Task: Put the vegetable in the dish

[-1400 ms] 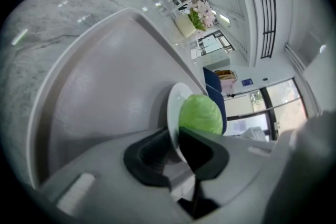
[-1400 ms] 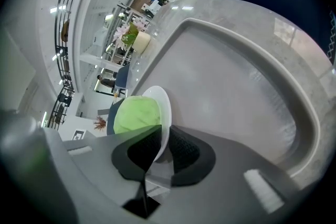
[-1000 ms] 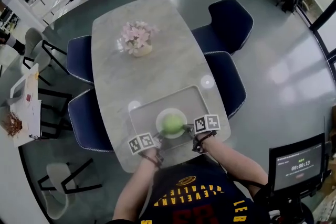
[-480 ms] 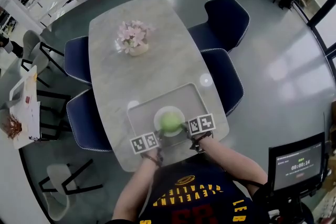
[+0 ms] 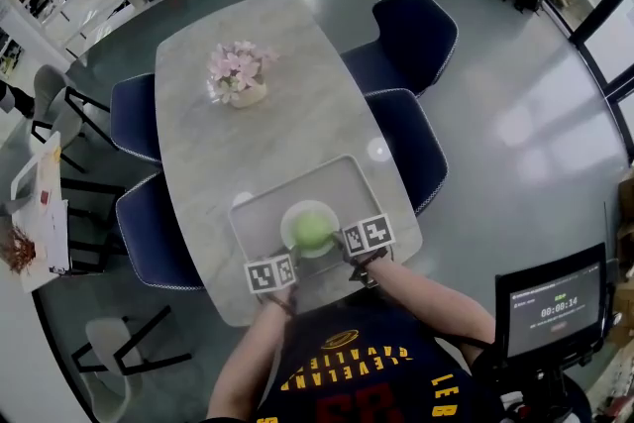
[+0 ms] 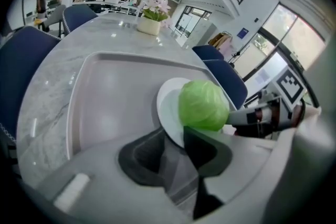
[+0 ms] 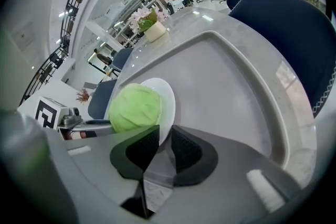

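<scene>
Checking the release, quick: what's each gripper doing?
Left gripper: open, jaws have just been opening, dish rim between them.
Right gripper: closed on the dish rim.

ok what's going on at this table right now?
A person with a tool in each hand is working at the pale marble-look table. The round green cabbage sits on the small white dish, inside the grey rectangular tray. The left tool has the dish rim between its jaws, which have just been opening and stand clear of it. The right tool straddles the opposite rim; whether it grips is unclear.
</scene>
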